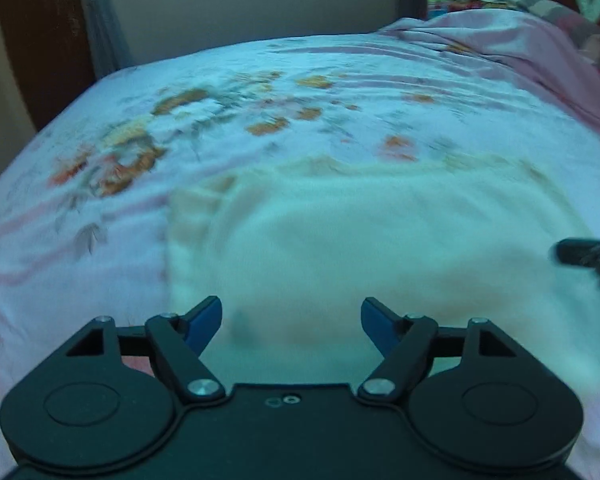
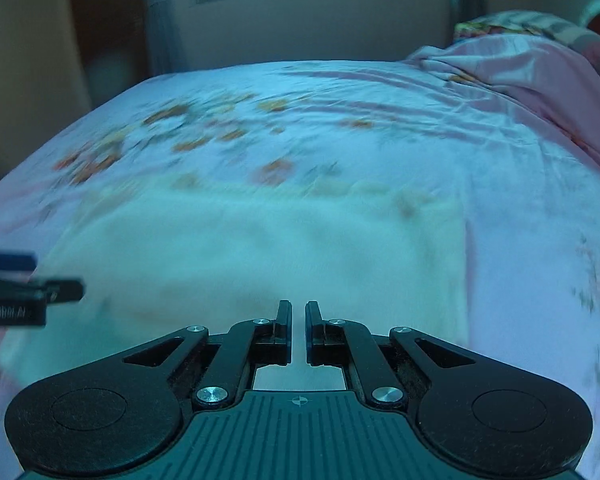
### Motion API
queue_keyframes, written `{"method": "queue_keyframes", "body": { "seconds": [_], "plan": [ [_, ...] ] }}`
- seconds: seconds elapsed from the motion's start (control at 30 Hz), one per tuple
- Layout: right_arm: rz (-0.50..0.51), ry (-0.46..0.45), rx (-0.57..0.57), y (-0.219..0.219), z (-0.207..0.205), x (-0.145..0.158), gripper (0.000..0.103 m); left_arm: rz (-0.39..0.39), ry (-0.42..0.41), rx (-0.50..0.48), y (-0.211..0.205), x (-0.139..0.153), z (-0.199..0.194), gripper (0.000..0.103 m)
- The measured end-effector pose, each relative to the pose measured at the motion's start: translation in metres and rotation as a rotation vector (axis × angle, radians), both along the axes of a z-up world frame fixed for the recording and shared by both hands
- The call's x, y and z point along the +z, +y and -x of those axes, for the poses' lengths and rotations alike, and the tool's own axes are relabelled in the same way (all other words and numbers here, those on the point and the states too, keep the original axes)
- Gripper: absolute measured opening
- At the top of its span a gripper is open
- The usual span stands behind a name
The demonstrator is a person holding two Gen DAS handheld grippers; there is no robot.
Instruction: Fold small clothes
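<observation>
Cream garment point(image 1: 380, 240) lies flat on the floral bedsheet point(image 1: 260, 92); left gripper point(image 1: 291, 316) gapes empty above it, right gripper point(image 2: 298, 320) is closed, holding nothing.

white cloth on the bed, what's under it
The white cloth lies flat on the floral bedsheet, which shows all around it. Whether anything else sits beneath is hidden by the cloth.
</observation>
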State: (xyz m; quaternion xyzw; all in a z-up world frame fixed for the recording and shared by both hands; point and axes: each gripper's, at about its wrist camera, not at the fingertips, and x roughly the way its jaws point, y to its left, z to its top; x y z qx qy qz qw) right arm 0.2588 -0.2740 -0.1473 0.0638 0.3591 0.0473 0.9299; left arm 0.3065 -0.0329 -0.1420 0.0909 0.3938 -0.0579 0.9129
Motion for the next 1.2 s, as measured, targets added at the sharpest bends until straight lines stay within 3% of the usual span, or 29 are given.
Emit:
{"method": "queue_keyframes", "body": {
  "seconds": [0.23, 0.27, 0.37, 0.4, 0.43, 0.47, 0.5, 0.53, 0.57, 0.6, 0.63, 0.67, 0.7, 0.83, 0.97, 1.07, 1.17, 1.2],
  "plan": [
    [0.048, 0.049, -0.126, -0.062, -0.069, -0.009, 0.004, -0.005, -0.01, 0.149, 0.026, -0.004, -0.071, 0.074],
    [0.037, 0.063, -0.126, -0.068, -0.076, -0.012, 0.011, -0.003, -0.008, 0.154, 0.029, -0.005, -0.078, 0.075],
    [0.011, 0.081, -0.117, -0.077, -0.087, -0.019, 0.066, 0.005, 0.024, 0.169, 0.036, -0.011, -0.094, 0.076],
    [0.014, 0.064, -0.115, -0.077, -0.088, -0.02, 0.066, 0.02, 0.03, 0.17, 0.038, -0.013, -0.096, 0.078],
    [0.006, 0.054, -0.1, -0.078, -0.088, -0.02, 0.066, 0.042, 0.044, 0.158, 0.04, -0.015, -0.098, 0.077],
    [0.0, 0.055, -0.08, -0.076, -0.09, -0.021, 0.053, 0.052, 0.055, 0.135, 0.04, -0.018, -0.101, 0.074],
    [-0.003, 0.063, -0.061, -0.075, -0.092, -0.023, 0.029, 0.047, 0.055, 0.119, 0.039, -0.02, -0.103, 0.064],
    [-0.006, 0.068, -0.052, -0.072, -0.095, -0.023, 0.023, 0.05, 0.051, 0.113, 0.038, -0.022, -0.103, 0.057],
    [-0.007, 0.069, -0.049, -0.071, -0.095, -0.023, 0.022, 0.074, 0.057, 0.116, 0.041, -0.023, -0.105, 0.043],
    [-0.009, 0.067, -0.044, -0.07, -0.095, -0.022, 0.02, 0.118, 0.061, 0.125, 0.044, -0.023, -0.106, 0.02],
    [-0.013, 0.064, -0.035, -0.07, -0.095, -0.022, 0.016, 0.15, 0.069, 0.123, 0.046, -0.022, -0.107, 0.012],
    [-0.014, 0.066, -0.027, -0.07, -0.095, -0.022, 0.004, 0.157, 0.069, 0.117, 0.045, -0.021, -0.107, 0.008],
    [-0.018, 0.058, -0.026, -0.07, -0.094, -0.021, 0.002, 0.149, 0.052, 0.108, 0.043, -0.019, -0.105, 0.004],
    [-0.026, -0.086, -0.05, -0.071, -0.082, 0.0, 0.002, 0.19, -0.054, 0.102, 0.04, -0.002, -0.098, 0.001],
    [0.007, -0.152, -0.081, -0.071, -0.083, 0.009, 0.002, 0.192, -0.079, 0.106, 0.035, 0.002, -0.104, 0.001],
    [0.027, -0.097, -0.129, -0.076, -0.095, -0.003, 0.002, 0.18, -0.081, 0.139, 0.036, -0.004, -0.109, 0.001],
    [0.084, 0.035, -0.126, -0.073, -0.111, -0.029, 0.002, 0.09, 0.002, 0.153, 0.032, -0.028, -0.119, 0.002],
    [0.097, 0.033, -0.119, -0.072, -0.111, -0.031, 0.002, 0.069, -0.007, 0.147, 0.031, -0.03, -0.116, 0.007]
  ]
}}
